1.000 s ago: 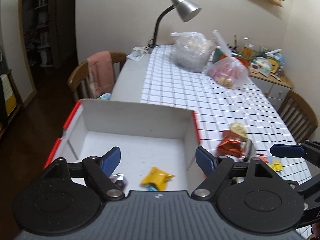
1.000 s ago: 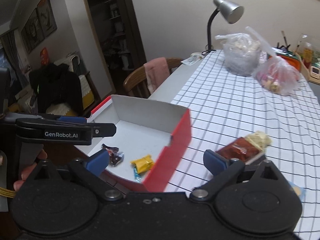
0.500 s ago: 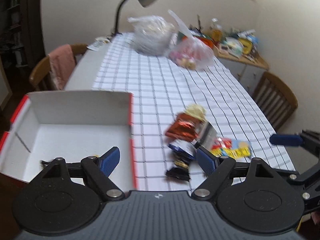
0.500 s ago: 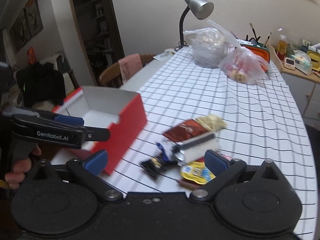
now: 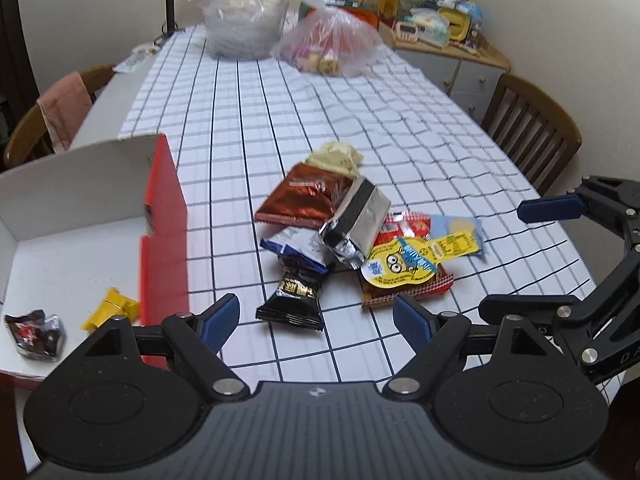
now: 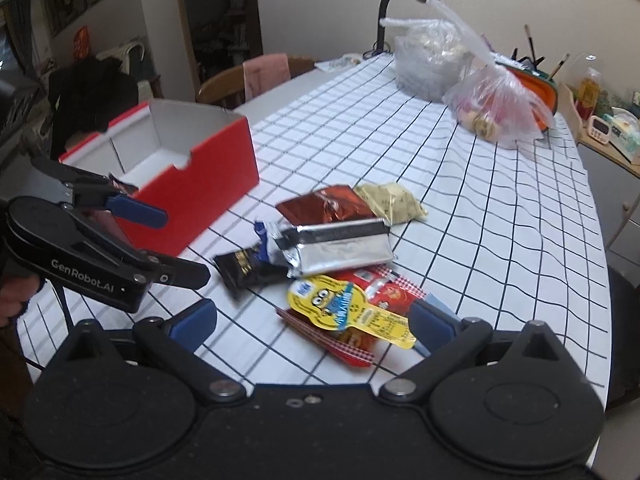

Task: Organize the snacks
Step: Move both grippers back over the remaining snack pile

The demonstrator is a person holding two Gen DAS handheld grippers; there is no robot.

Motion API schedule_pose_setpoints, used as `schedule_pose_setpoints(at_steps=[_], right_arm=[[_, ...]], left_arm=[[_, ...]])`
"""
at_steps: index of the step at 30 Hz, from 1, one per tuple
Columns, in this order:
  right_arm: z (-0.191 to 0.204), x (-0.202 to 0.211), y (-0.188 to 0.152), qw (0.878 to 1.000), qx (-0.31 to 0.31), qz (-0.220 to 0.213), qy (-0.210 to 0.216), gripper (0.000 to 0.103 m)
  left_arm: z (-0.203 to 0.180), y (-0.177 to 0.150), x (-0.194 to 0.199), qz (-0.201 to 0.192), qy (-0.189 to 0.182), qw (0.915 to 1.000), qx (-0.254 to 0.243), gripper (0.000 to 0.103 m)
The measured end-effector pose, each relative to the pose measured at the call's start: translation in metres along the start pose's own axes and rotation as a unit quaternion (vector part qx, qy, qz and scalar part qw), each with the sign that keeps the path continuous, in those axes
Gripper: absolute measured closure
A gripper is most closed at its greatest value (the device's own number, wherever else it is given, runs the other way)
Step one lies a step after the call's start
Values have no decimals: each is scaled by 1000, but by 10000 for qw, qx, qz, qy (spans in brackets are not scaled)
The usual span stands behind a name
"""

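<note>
**Snacks on the checked table**

A checked tablecloth (image 5: 360, 120) covers the table. The left gripper (image 5: 318, 318) hovers low over a black snack packet (image 5: 294, 300), jaws spread wide and empty. The right gripper (image 6: 312, 326) hovers over a yellow packet (image 6: 344, 308), jaws spread too. Two snacks (image 5: 72, 320) lie in one red box (image 5: 164, 232).

Snack pile (image 5: 352, 236) lay on table (image 5: 400, 128) just ahead of left claw (image 5: 316, 318), box (image 5: 80, 216) to its left with two wrappers (image 5: 72, 318) inside; bags (image 5: 288, 28) far behind; right claw (image 6: 314, 326) before pile.
</note>
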State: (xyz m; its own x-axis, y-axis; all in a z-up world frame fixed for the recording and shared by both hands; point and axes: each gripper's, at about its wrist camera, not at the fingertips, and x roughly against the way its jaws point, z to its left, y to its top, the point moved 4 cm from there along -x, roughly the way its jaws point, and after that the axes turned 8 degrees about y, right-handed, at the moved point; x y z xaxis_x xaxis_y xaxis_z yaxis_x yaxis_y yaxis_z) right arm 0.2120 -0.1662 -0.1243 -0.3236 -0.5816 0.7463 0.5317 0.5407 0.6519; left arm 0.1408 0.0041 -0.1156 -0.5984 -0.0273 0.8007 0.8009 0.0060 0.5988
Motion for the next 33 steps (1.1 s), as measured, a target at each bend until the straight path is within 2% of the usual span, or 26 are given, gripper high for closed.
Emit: schedule_pose_setpoints(at_steps=[7, 11, 15, 23, 29, 33], right_arm=[[-4, -26, -1, 9940, 1048, 280, 163, 5], [-13, -45, 0, 9921, 1095, 490, 356, 8], [-20, -60, 0, 9912, 1083, 625, 425, 16], [-20, -80, 1, 9869, 1305, 829, 465, 29], [-22, -89, 1, 9859, 1321, 913, 463, 35], [-21, -89, 0, 9865, 1295, 892, 452, 42]], left_arm=[[-11, 0, -34, 346, 33, 9994, -78, 19], [-14, 5, -49, 424, 141, 9989, -153, 19], [-12, 9, -66, 638, 140, 9979, 2, 19], [-9, 12, -93, 914, 233, 9955, 8, 20], [-8, 14, -107, 1065, 233, 9940, -51, 31], [-8, 12, -114, 1191, 272, 9924, -164, 47]])
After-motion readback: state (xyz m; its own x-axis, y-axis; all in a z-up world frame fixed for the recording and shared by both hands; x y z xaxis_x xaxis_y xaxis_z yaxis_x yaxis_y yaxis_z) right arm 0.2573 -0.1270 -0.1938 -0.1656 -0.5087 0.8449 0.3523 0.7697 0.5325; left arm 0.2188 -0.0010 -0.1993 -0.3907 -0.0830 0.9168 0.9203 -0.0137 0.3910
